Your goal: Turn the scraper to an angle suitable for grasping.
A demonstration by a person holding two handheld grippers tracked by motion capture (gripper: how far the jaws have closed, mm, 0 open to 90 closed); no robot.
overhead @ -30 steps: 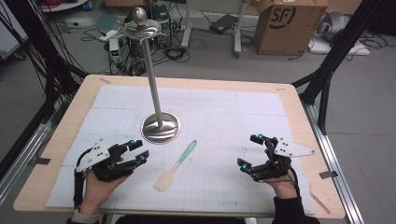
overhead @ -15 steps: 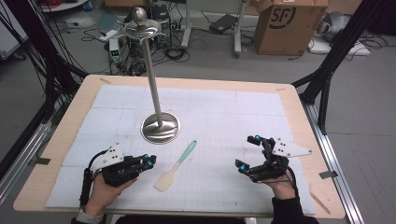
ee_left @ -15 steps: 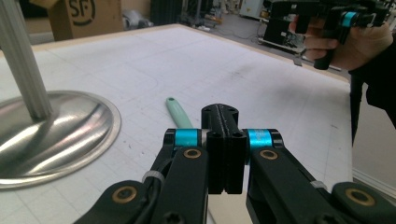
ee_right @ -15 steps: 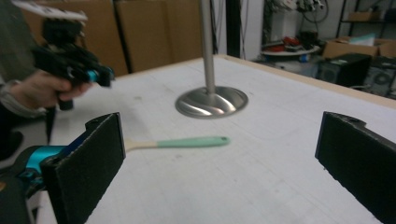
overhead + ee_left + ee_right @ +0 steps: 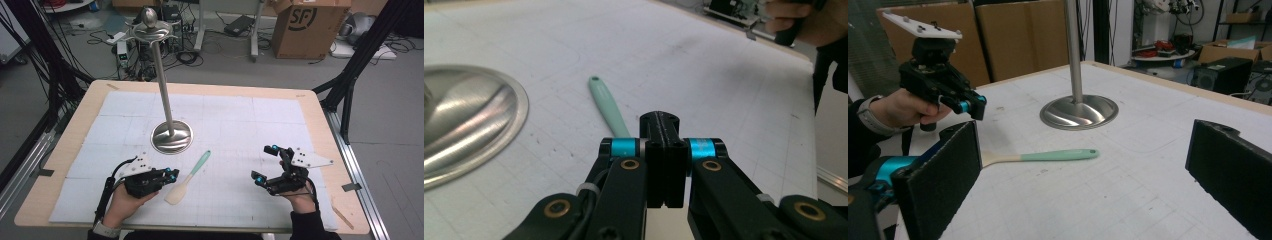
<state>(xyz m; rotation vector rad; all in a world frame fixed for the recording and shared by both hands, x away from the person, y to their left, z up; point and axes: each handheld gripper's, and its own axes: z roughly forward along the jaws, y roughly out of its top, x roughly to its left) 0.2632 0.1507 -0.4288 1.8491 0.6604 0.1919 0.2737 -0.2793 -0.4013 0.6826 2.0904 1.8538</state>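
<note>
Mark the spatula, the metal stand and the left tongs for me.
spatula [image 5: 198, 166], high view, on its green handle.
metal stand [image 5: 171, 137], high view, on its round base.
left tongs [image 5: 173, 174], high view, at the closed tips.

A cardboard box is standing on the floor beyond the table, showing the dark letters "SF" inside a ring. No other readable text is appearing anywhere.

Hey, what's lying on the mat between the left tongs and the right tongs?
A spatula with a mint-green handle, seen in the high view, much nearer the left tongs than the right tongs; otherwise bare mat.
</note>
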